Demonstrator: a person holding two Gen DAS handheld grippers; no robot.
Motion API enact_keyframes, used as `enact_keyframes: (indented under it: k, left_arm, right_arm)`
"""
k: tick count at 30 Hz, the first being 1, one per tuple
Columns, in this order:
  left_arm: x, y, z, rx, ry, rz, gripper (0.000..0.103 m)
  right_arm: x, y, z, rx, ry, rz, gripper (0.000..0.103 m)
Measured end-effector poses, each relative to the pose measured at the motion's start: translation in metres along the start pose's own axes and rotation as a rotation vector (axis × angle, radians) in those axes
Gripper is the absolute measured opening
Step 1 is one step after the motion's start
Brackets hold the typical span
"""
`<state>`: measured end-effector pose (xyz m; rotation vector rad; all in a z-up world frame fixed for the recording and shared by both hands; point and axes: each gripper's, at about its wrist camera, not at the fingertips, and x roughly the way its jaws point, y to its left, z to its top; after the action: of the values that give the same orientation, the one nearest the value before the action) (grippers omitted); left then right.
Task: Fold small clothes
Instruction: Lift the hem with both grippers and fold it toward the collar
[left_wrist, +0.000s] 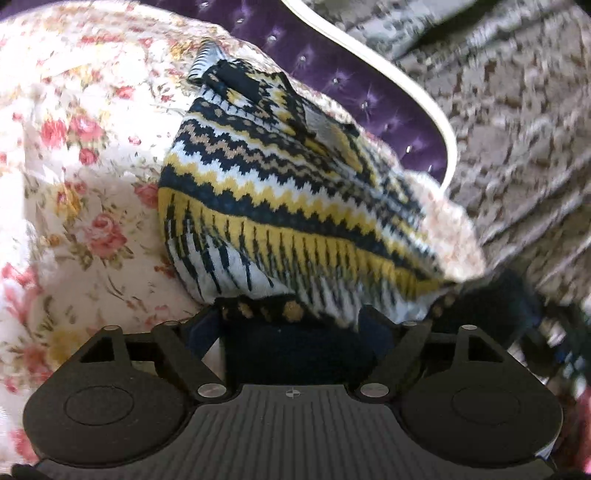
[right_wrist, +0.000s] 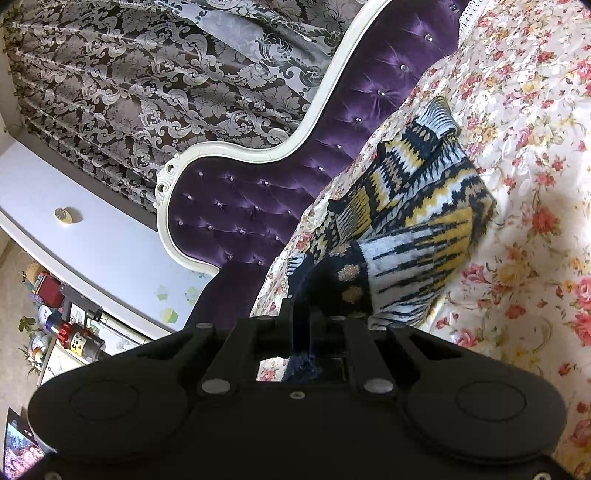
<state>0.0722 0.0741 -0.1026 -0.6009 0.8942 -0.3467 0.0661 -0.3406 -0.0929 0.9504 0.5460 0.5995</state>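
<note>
A small knitted sweater (left_wrist: 280, 192) with navy, yellow, white and tan zigzag bands lies on the floral bedspread (left_wrist: 74, 166). My left gripper (left_wrist: 295, 321) is shut on its dark navy hem, and the cloth drapes over the fingers and hides the tips. In the right wrist view the same sweater (right_wrist: 417, 229) lies bunched and partly folded on the bedspread (right_wrist: 535, 184). My right gripper (right_wrist: 306, 321) is shut on another part of the navy hem, with cloth pinched between the close-set fingers.
A purple tufted headboard (right_wrist: 251, 206) with a white carved frame (right_wrist: 258, 151) borders the bed. Patterned grey curtains (right_wrist: 129, 85) hang behind it. A white wall and a cluttered shelf (right_wrist: 62, 325) show at the lower left of the right wrist view.
</note>
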Motion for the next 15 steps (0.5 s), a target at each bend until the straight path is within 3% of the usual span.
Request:
enact_keyframes:
  k: [1, 2, 4, 8, 15]
  left_arm:
    - [0.000, 0.004, 0.000, -0.043, 0.001, -0.012, 0.021]
    - [-0.001, 0.008, 0.000, -0.086, 0.006, -0.022, 0.014]
    - [-0.003, 0.013, 0.001, -0.127, 0.010, -0.044, 0.014]
    - [-0.022, 0.003, 0.014, -0.100, -0.032, -0.081, 0.014]
    - [-0.046, -0.023, 0.076, -0.042, -0.132, -0.174, 0.014]
  right_arm:
    - [-0.001, -0.001, 0.000, -0.001, 0.001, -0.001, 0.017]
    - [-0.001, 0.000, 0.000, -0.002, 0.001, -0.003, 0.017]
    - [-0.002, 0.000, 0.000, -0.005, 0.002, -0.006, 0.017]
    - [-0.004, 0.006, 0.007, -0.034, -0.001, -0.007, 0.017]
    - [0.007, 0.026, 0.045, -0.092, -0.042, 0.050, 0.017]
